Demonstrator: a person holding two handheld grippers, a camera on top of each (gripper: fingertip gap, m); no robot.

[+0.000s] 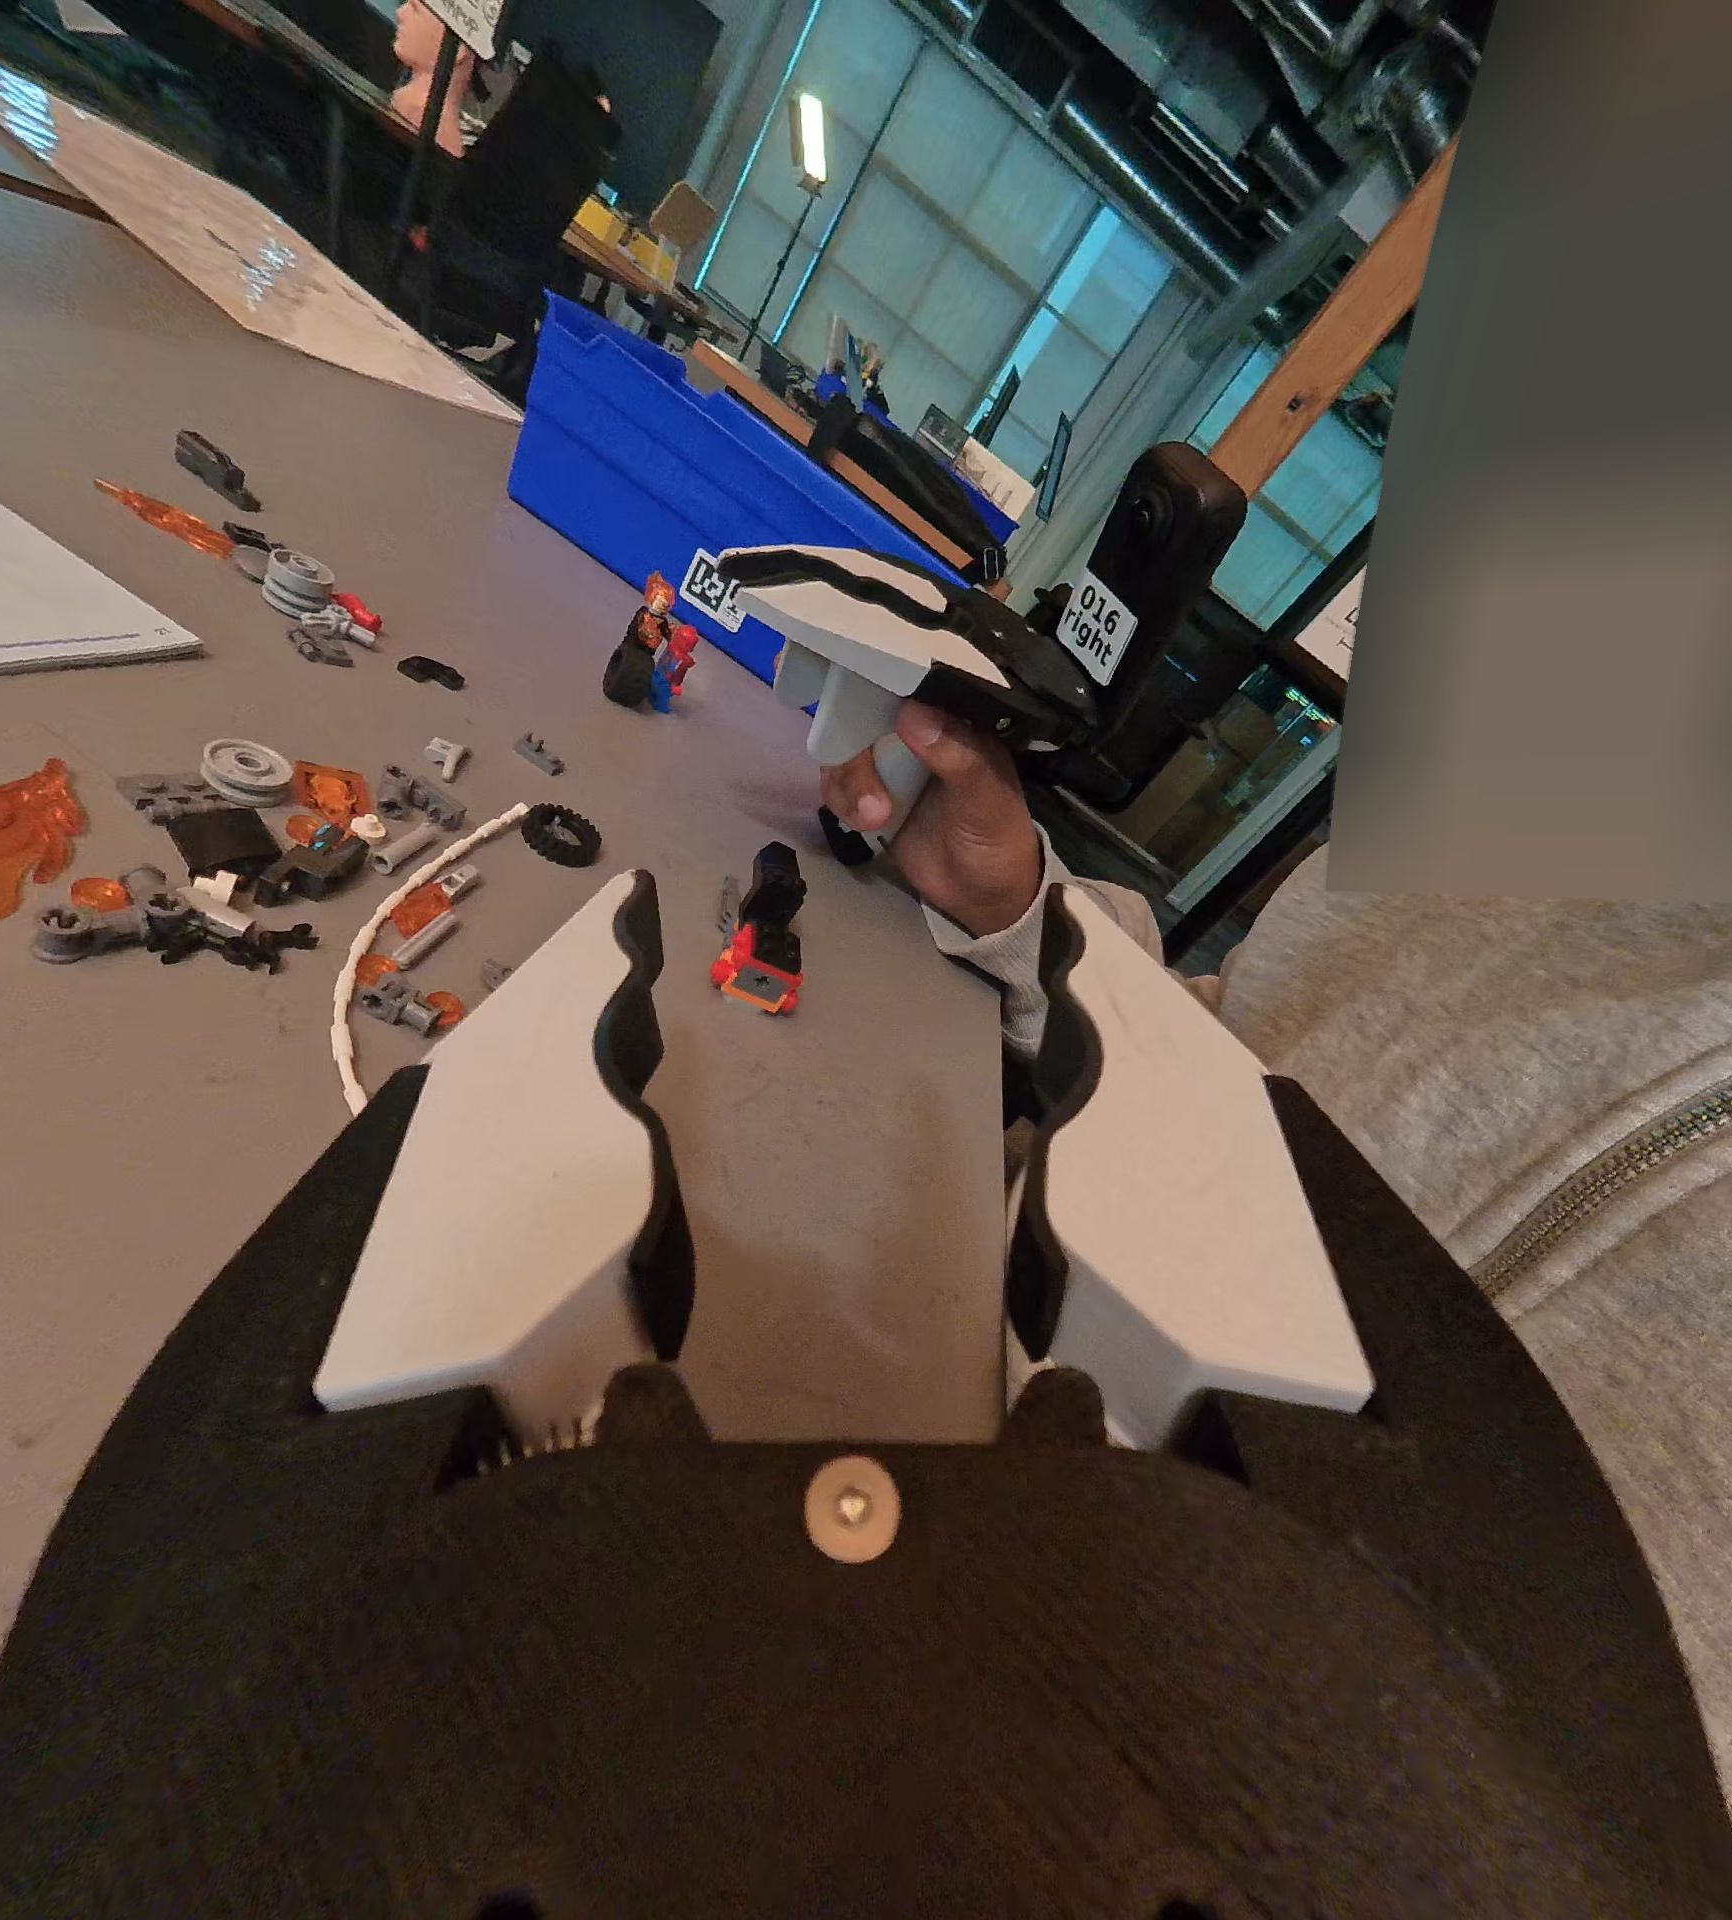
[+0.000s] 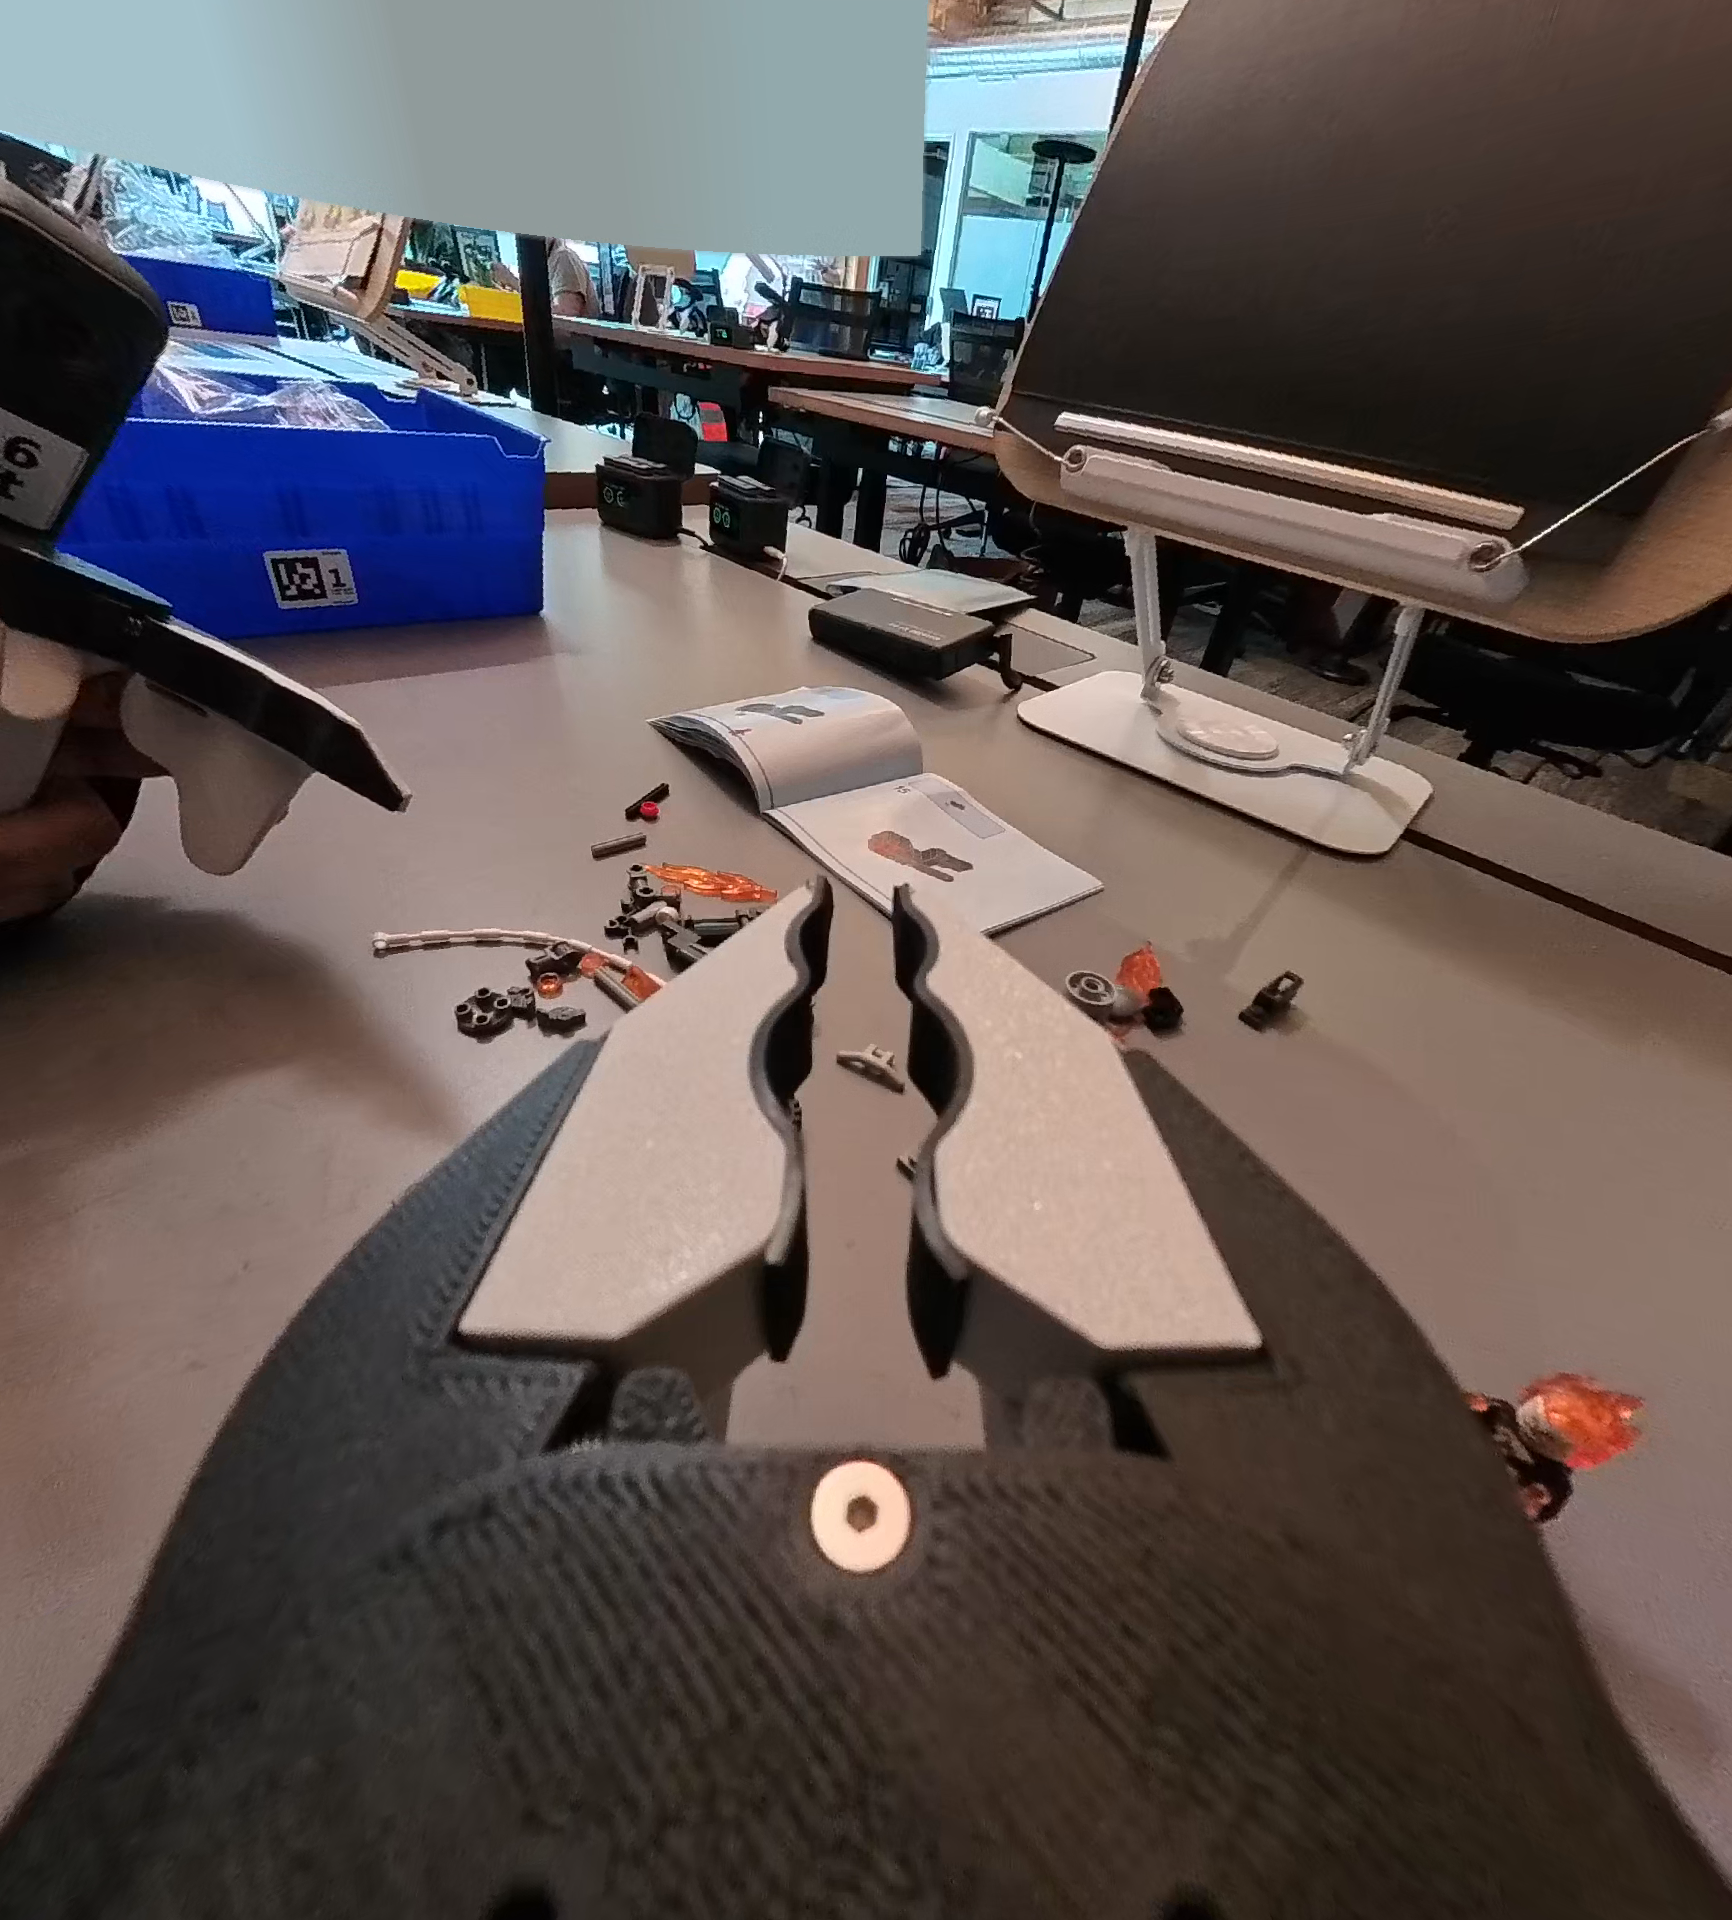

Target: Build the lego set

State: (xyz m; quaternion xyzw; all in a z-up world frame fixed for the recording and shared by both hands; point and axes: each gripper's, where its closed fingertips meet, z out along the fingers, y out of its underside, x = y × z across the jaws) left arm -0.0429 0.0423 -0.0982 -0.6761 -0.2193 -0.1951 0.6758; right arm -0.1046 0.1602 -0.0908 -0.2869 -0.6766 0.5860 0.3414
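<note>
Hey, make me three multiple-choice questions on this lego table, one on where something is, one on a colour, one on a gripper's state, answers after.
1. Where do the two minifigures stand?
A. beside the blue bin
B. on the instruction booklet
C. inside the bin

2. What colour is the big flame piece?
A. green
B. clear orange
C. white

3. How is the left gripper?
A. shut on a tyre
B. shut, empty
C. open, empty

Answers: 1 A, they stand on the table against the bin's wall. 2 B, it is see-through orange. 3 C, bare table shows between its fingers.
</note>
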